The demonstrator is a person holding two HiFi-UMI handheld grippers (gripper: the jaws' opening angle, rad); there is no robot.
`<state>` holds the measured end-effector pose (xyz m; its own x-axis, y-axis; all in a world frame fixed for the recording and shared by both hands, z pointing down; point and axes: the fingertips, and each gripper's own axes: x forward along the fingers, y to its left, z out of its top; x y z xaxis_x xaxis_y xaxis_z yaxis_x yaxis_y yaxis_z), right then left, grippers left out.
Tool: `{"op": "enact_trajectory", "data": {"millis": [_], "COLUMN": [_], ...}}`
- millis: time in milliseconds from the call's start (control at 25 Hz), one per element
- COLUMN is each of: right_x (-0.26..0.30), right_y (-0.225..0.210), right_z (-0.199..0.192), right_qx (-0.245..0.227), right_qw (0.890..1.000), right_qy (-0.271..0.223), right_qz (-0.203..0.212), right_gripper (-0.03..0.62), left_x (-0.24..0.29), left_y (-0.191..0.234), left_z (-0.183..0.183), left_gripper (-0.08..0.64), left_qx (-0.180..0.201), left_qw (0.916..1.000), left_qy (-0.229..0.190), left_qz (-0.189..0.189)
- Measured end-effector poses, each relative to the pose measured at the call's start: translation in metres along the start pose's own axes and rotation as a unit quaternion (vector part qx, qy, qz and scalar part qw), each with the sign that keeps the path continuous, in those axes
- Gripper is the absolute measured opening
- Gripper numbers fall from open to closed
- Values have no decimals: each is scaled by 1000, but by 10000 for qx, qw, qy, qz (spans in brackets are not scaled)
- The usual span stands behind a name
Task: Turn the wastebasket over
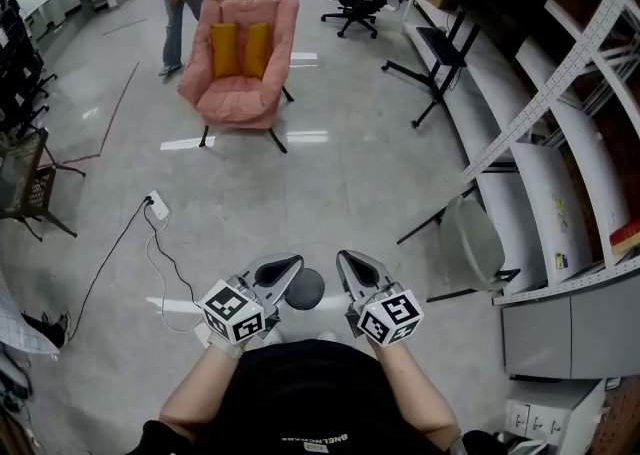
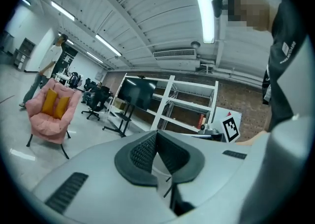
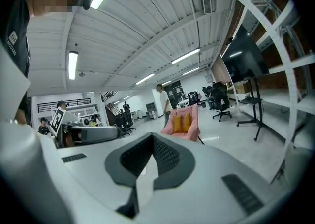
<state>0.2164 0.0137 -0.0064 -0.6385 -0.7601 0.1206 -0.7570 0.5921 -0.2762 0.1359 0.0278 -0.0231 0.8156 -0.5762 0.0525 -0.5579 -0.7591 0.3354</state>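
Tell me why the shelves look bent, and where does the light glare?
Head view: wide lens bows the shelf rails at right; glossy floor shows pale sheen. Left gripper view: dark round rim, ceiling tube light burnt out white. Right gripper view: shelf frame curves strongly, the far pink chair looks fairly sharp.

A pink armchair [image 1: 240, 63] stands on the glossy grey floor [image 1: 350, 183]. White shelving [image 1: 545, 193] lines the right side. Strip lights [image 2: 203, 6] run overhead.
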Motion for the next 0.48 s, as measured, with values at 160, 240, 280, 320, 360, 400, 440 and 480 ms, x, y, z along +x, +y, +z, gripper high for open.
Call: {"op": "enact_trajectory", "data": {"millis": [160,240,280,320,360,400,440,480], "right_x": [-2,-1,-1,-2,-2,-2,-3,-3], "right_y": [0,1,1,2,3,4,5,6], "right_z": [0,-2,-3,-4,-4,-4,-4,-4], "right_qx": [-9,-9,-3,6,14,17,15,12], "right_qw": [10000,10000,10000,10000,10000,10000,10000,10000], "right_qy": [17,29,34,37,37,33,29,24], "right_qz": [-4,3,5,7,9,9,8,7], "right_gripper": [11,11,11,11,11,11,11,11], "left_x": [-1,1,1,1,1,0,-1,-2], "left_y": [-6,-10,-10,-10,-8,-7,-6,-5], "left_z": [4,4,5,6,6,7,8,8], "left_gripper": [12,14,12,12,12,12,12,12], "left_qx": [228,358,368,342,292,234,175,124], "left_qw": [9997,9993,9993,9994,9995,9997,9997,9998], "left_qy": [0,47,36,13,-12,-37,-61,-79], "left_qz": [42,13,12,37,76,112,140,163]}}
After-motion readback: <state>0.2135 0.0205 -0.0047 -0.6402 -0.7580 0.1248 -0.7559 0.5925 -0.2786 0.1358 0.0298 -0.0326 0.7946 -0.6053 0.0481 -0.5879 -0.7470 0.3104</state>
